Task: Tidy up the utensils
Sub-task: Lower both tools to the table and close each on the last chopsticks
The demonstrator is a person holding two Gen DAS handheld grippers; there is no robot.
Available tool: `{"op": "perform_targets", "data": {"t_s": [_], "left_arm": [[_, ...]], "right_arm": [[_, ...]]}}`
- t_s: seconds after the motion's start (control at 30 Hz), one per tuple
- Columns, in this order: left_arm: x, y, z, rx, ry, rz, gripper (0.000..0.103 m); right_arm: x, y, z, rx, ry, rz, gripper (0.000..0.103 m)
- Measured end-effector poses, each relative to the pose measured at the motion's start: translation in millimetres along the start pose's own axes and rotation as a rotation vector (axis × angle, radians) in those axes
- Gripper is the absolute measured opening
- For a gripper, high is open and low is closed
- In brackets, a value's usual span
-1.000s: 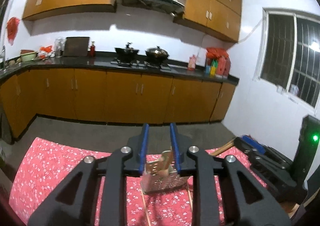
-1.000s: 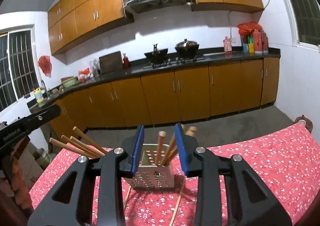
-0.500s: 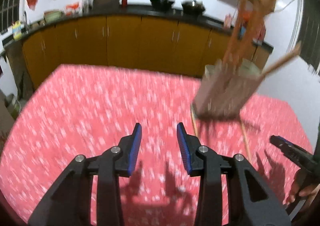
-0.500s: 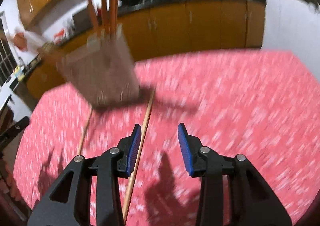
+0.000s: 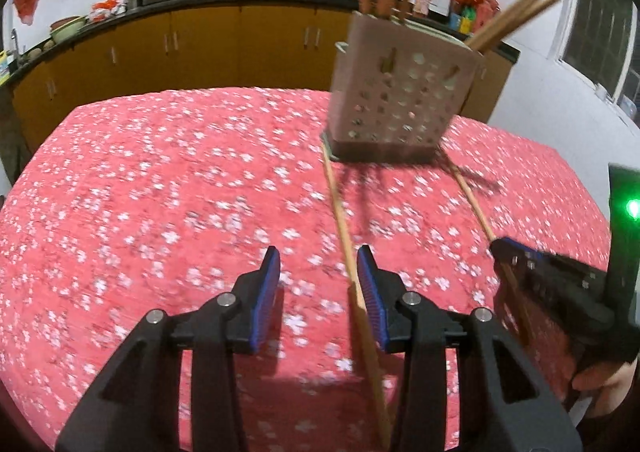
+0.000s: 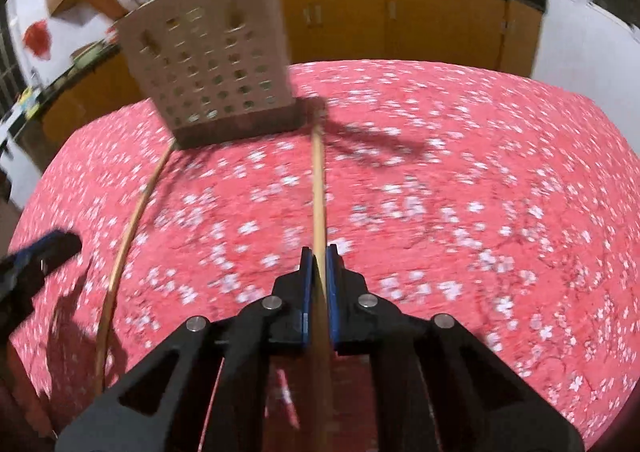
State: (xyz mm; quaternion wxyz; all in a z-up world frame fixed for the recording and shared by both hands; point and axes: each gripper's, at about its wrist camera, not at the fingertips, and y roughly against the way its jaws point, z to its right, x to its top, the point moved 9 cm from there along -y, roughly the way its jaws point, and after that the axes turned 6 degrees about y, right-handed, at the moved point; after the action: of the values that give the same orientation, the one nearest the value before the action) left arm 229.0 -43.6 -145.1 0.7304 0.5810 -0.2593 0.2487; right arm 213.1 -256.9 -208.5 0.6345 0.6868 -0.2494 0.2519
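A perforated beige utensil holder [image 5: 400,100] with several wooden chopsticks stands on the red floral tablecloth [image 5: 160,192]; it also shows in the right wrist view [image 6: 212,68]. Two loose chopsticks lie on the cloth in front of it. My left gripper [image 5: 318,292] is open, low over the cloth, with one chopstick [image 5: 344,220] just inside its right finger. My right gripper [image 6: 319,264] is shut on the other chopstick [image 6: 319,188], which points at the holder. The first chopstick [image 6: 128,228] lies to its left. My right gripper also shows in the left wrist view [image 5: 536,272].
The table's far edge faces orange kitchen cabinets [image 5: 200,48] and a dark counter with pots. The left gripper's tip [image 6: 36,256] shows at the left edge of the right wrist view.
Both grippers have dropped from facing the kitchen to low over the cloth. The right gripper has closed on a chopstick. The left gripper has come up beside the other chopstick.
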Motion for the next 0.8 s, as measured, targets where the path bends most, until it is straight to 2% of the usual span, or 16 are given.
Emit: {"op": "perform_targets", "data": {"t_s": [0.13,0.23,0.3,0.37,0.53,0.67,0.8], "left_arm": [[-10,-10,12,0.009,-0.044,-0.030,0.039],[-19,-20,17,0.023,-0.071,-0.059,0.027],[-25,-26,19,0.044,-0.094,-0.077,0.015],[-26,-27,19,0.071,-0.110,-0.072,0.010],[-19,-31,0,0.112,-0.087,-0.068,0.007],[-5,-36,-32,0.155,-0.038,-0.067,0.007],[9,-42,-54,0.149,-0.004,-0.065,0.008]], "right_arm": [[2,2,24,-0.020,-0.059,-0.001,0.008],[0,5,31,-0.020,-0.066,-0.001,0.008],[0,5,30,-0.019,-0.063,-0.001,0.008],[1,4,29,-0.017,-0.059,-0.001,0.008],[0,5,22,-0.007,-0.042,-0.002,0.008],[7,-6,18,-0.007,-0.014,-0.003,0.008],[15,-14,16,-0.028,0.013,0.005,0.008]]}}
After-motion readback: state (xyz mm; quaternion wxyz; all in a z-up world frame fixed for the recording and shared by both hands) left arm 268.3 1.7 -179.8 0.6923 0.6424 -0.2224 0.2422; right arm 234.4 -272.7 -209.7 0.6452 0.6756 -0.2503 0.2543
